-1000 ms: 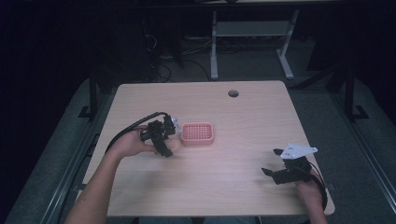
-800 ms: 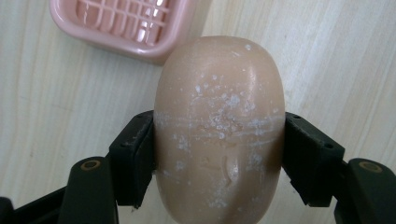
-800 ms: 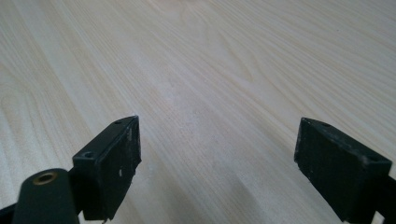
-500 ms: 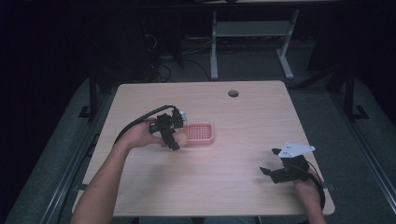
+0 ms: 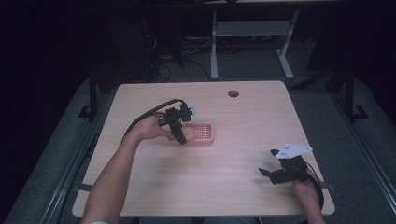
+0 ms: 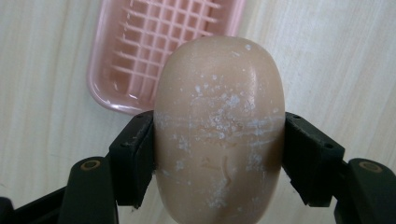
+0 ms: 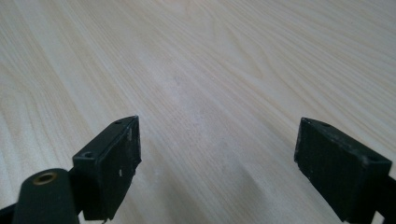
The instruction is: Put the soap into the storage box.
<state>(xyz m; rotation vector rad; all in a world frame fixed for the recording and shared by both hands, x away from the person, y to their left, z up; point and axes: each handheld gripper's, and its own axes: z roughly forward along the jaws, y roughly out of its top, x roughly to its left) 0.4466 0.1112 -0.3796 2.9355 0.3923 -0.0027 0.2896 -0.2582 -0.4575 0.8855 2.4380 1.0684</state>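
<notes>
A tan oval bar of soap (image 6: 219, 126), speckled with white, is clamped between the two black jaws of my left gripper (image 6: 218, 154). Just beyond it lies a pink soap dish (image 6: 159, 51) with a grid floor. From above, the left gripper (image 5: 180, 133) hovers at the left end of the pink soap dish (image 5: 203, 132), with the soap (image 5: 183, 136) held near the dish's rim. My right gripper (image 5: 271, 175) rests near the table's front right corner, jaws wide apart over bare wood, as the right gripper (image 7: 217, 168) view confirms.
The light wooden table (image 5: 233, 186) has a round cable hole (image 5: 233, 93) near its far edge. Dark floor, cables and a white desk frame (image 5: 252, 32) lie beyond the table. A black cable (image 5: 149, 113) trails from the left gripper.
The left gripper has carried the soap to the right and slightly away from me, reaching the dish's left end. The right gripper has barely moved.
</notes>
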